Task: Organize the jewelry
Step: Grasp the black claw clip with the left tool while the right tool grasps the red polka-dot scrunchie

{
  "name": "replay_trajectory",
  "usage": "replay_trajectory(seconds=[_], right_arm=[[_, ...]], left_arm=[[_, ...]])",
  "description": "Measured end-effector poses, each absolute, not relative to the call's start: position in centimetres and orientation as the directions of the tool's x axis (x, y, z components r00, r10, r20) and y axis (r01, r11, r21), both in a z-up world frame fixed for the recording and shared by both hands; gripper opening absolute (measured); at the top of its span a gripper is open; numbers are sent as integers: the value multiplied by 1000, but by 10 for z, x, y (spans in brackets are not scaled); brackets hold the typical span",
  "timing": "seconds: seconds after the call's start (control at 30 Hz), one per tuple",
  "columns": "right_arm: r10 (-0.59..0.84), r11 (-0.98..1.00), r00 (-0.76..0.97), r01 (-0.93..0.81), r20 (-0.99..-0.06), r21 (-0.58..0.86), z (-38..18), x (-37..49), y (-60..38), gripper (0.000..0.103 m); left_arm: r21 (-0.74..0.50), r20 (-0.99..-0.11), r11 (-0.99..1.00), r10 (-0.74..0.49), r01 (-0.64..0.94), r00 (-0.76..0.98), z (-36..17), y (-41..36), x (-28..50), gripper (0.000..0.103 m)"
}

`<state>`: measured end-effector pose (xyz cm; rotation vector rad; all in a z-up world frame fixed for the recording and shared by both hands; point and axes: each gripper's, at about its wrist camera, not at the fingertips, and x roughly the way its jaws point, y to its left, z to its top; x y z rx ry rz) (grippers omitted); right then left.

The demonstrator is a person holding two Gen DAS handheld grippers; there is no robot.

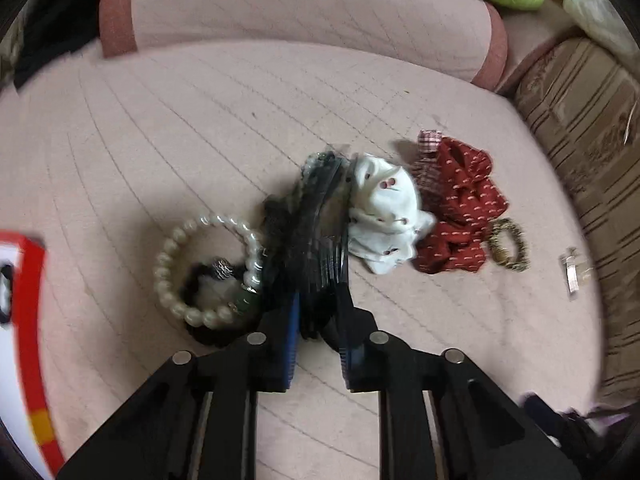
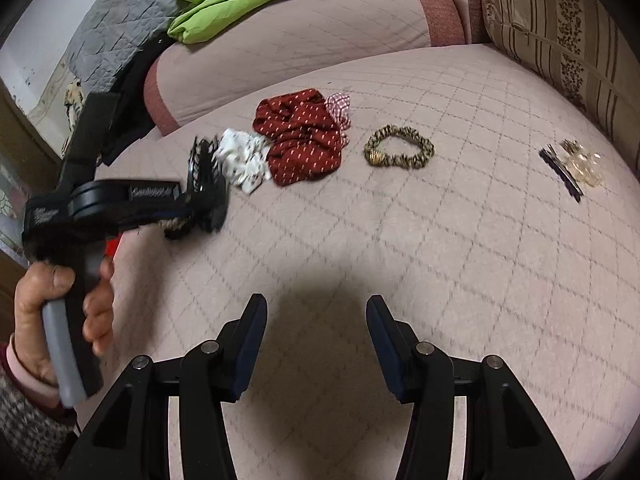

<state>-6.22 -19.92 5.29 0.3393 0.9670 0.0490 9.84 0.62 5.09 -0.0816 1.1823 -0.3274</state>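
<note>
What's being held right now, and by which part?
The left hand-held gripper grips a black toothed hair clip by its near end; the right hand-held gripper holds nothing.

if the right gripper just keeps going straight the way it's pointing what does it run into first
Probably nothing but the bare pink quilted cover. The right gripper is open and empty, angled down at the cover. The leopard-print scrunchie lies farther ahead, slightly right, likely beyond where it would land, though depth is hard to judge.
</note>
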Motion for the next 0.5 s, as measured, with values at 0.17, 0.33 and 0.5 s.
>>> replay_trajectory(seconds=[0.17, 0.33, 0.5], right_arm=[[169, 960, 596, 81, -785, 268, 62, -28, -202, 56], [149, 967, 618, 73, -772, 245, 69, 19, -204, 63], [133, 970, 598, 87, -790, 229, 60, 62, -196, 63]], left_arm=[[-256, -876, 935, -332, 246, 351, 73, 27, 65, 9], [-324, -851, 920, -386, 222, 356, 79, 62, 22, 8], [-365, -843, 915, -404, 173, 356, 70, 90, -4, 6]])
